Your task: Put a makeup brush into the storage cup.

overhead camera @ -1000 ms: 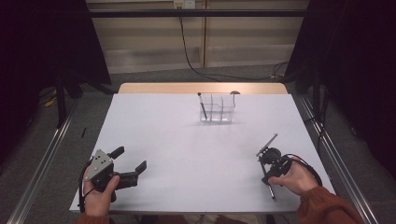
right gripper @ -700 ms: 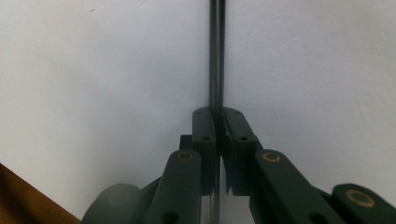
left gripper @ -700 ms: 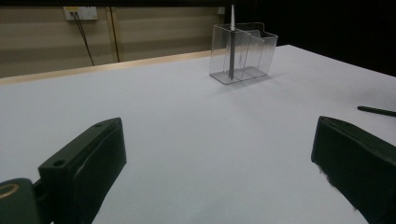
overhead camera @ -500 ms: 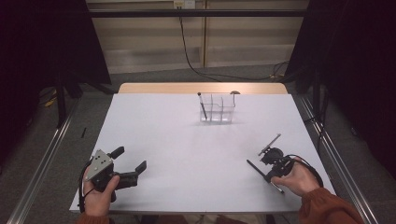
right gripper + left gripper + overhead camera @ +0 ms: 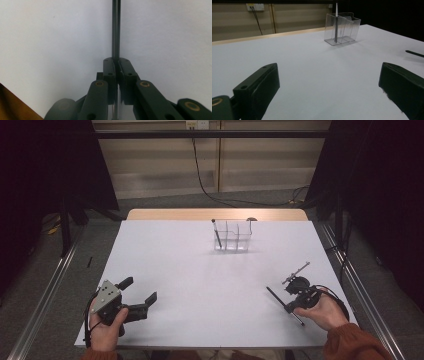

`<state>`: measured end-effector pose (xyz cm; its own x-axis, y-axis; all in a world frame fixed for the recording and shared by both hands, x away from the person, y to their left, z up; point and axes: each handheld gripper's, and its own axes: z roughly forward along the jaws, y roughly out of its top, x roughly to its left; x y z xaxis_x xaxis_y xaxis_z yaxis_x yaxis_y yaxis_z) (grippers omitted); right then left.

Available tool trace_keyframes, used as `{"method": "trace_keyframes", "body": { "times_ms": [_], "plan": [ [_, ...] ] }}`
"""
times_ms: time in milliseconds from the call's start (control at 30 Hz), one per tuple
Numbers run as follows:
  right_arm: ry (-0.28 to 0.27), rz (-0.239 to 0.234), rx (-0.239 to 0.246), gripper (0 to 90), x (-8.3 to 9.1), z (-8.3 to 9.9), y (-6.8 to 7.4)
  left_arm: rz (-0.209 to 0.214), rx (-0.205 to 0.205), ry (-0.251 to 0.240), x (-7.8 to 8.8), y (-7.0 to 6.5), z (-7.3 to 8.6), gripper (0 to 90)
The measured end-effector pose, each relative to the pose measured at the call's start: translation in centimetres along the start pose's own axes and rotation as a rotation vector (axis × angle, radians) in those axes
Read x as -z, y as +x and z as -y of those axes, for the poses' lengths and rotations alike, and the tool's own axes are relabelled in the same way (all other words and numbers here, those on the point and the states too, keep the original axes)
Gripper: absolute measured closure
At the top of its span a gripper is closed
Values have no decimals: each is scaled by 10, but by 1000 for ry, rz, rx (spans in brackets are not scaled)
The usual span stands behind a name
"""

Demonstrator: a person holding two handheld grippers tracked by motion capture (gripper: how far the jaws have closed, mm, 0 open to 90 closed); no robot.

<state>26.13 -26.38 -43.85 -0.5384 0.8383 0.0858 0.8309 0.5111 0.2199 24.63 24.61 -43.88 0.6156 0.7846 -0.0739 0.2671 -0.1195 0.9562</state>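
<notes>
The right tongs [image 5: 289,301] are clamped on a thin dark pen [image 5: 276,296], low over the white bench [image 5: 200,280] at its near right; its long axis runs straight ahead of them; the clear plastic divided holder [image 5: 233,236] stands well beyond, up-left; the left tongs [image 5: 139,296] gape wide, idle, no nearer.

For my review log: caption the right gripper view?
Right gripper shut on a dark pen above the white table.

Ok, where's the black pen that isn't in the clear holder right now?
In the high view the black pen is at the near right of the white table, clamped in the right gripper, far from the clear holder.
</notes>
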Motion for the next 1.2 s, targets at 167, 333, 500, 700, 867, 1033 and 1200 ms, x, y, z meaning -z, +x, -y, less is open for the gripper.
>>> {"method": "trace_keyframes", "body": {
  "times_ms": [167, 333, 500, 700, 867, 1033, 1200],
  "plan": [
    [-70, -11, -13, 845, 5, 2, -1, -1, -4, 3, 0, 0, 0, 32],
    [-155, -31, -19, 845, 12, 5, -4, -2, -2, 1, 0, 0, 0, 32],
    [-251, -49, -40, 845, 15, 8, -9, 0, -5, 2, 0, 0, 0, 32],
    [-339, -72, -75, 845, 16, 11, -13, 1, -10, 2, 1, -1, -1, 32],
    [-390, -84, -55, 844, 17, 12, -12, 1, -7, -4, 1, 0, -1, 32],
    [-440, -91, -36, 845, 23, 13, -10, -1, -13, -4, 2, 0, -2, 31],
    [-519, -98, -5, 845, 29, 14, -8, 14, -13, -8, 3, 0, -3, 29]
  ]
}}
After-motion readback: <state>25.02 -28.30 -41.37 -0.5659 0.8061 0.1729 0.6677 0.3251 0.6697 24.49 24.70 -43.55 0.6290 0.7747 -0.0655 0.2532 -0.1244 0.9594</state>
